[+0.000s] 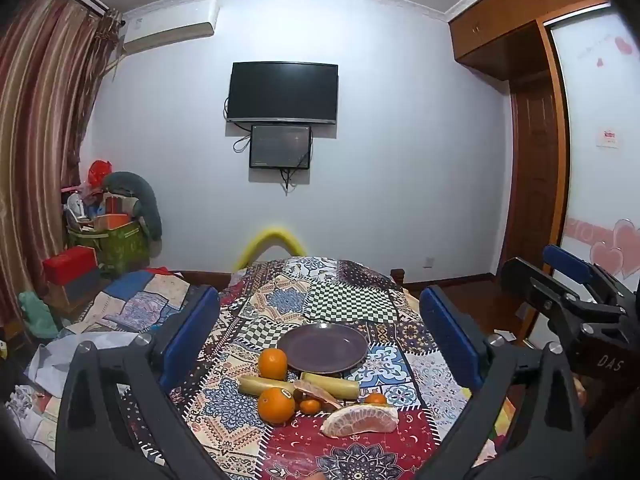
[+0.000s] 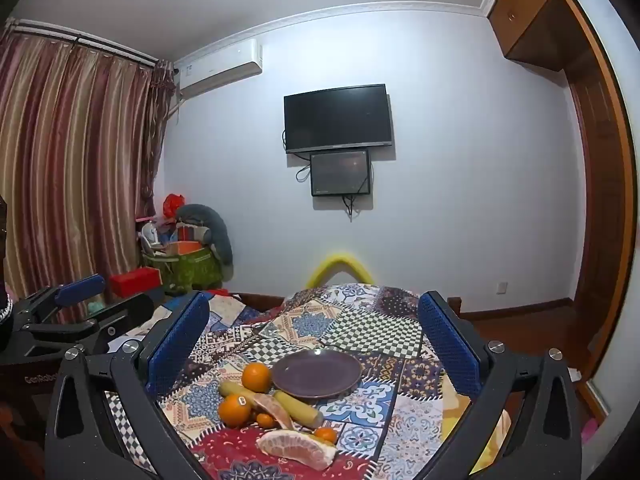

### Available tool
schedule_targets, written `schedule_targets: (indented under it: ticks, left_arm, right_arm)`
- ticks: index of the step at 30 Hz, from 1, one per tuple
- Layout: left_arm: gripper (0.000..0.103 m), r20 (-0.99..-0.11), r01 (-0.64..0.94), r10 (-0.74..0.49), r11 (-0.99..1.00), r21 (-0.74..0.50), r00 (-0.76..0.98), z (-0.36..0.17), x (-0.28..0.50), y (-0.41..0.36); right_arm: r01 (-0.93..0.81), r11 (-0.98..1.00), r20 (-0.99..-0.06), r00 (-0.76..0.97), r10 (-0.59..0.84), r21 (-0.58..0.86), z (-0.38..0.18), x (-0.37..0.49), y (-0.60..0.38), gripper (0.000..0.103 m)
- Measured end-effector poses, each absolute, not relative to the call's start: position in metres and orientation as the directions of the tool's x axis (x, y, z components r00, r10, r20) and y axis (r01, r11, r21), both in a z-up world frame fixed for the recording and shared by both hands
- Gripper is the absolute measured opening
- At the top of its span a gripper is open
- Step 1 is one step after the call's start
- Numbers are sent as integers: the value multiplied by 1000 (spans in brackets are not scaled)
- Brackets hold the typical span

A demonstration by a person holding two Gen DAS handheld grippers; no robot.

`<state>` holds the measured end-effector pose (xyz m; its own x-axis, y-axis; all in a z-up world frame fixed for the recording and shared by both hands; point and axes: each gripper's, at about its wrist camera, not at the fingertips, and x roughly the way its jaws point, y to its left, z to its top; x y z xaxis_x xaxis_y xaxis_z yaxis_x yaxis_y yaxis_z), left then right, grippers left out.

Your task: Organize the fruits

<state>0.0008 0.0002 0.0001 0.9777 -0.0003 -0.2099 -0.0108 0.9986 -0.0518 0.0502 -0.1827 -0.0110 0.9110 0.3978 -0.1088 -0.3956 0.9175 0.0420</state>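
I have both tongs up off the bench (image 1: 280,304) with its patchwork cloth, and both are spread wide with nothing between the pads. My left tongs (image 1: 320,332) and my right tongs (image 2: 314,340) both look toward the purple plate (image 1: 322,347), so I use that plate as my mark.

The plate has nothing on it. I think that is where the fruit should go, so it sits in the middle where both tongs can reach it.

All the fruit lies on the near side of the plate. One orange (image 1: 272,363) touches the plate's near left rim. A second orange with a sticker (image 1: 276,405) sits nearer to me. Two yellow-green stalks (image 1: 330,385), maybe sugar cane, lie just in front of the plate. Two little tangerines (image 1: 310,406) and a thin peeled slice (image 1: 318,394) are crowded there too. The big peeled pomelo piece (image 1: 360,420) is closest to me.

I keep the tongs wide because the oranges are round and fat. The soft pomelo needs a gentle pinch.
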Motion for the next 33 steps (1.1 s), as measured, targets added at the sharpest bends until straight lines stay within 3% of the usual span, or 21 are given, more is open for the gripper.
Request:
schedule_targets:
  ticks: [33]
  left_arm:
    - [101, -187, -13, 3, 999, -53, 982, -3, 0, -3]
  right_arm:
    - [-390, 920, -101, 914, 392, 44, -14, 49, -185, 103]
